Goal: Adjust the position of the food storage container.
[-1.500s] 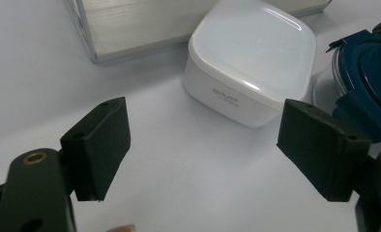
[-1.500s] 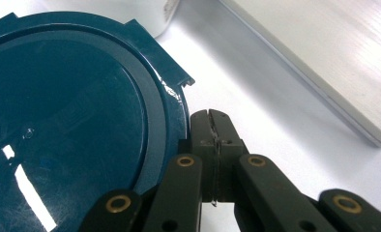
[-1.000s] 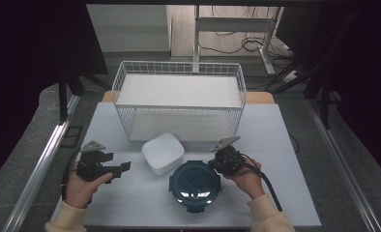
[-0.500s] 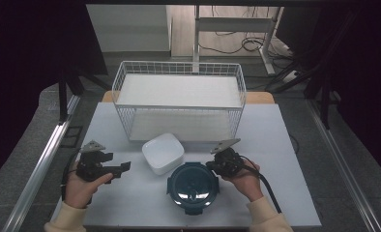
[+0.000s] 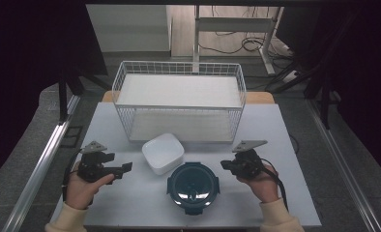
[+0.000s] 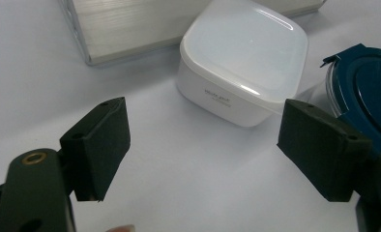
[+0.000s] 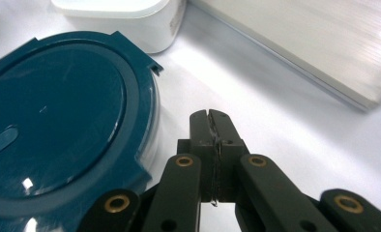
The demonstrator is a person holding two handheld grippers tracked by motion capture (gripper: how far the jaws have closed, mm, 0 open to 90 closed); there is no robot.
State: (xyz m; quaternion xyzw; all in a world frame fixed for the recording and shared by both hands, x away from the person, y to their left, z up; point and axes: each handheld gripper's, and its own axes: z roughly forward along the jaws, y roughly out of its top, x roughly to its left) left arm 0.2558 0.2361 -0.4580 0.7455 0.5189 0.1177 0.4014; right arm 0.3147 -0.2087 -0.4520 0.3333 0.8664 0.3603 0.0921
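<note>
From the high view, the round teal-lidded container (image 5: 192,187) sits at the near middle of the desk (image 5: 285,145), the white square container (image 5: 163,152) just behind it to the left, before the wire basket (image 5: 179,99). The right gripper view adds that the right gripper (image 7: 211,116) has its jaws pressed together on nothing, just beside the teal lid's rim. The left gripper view shows the left gripper (image 6: 203,145) spread wide, empty, facing the white container.

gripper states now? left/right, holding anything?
Left gripper: open, nothing between the jaws, white container ahead.
Right gripper: closed, empty, beside the blue-lidded container.
</note>
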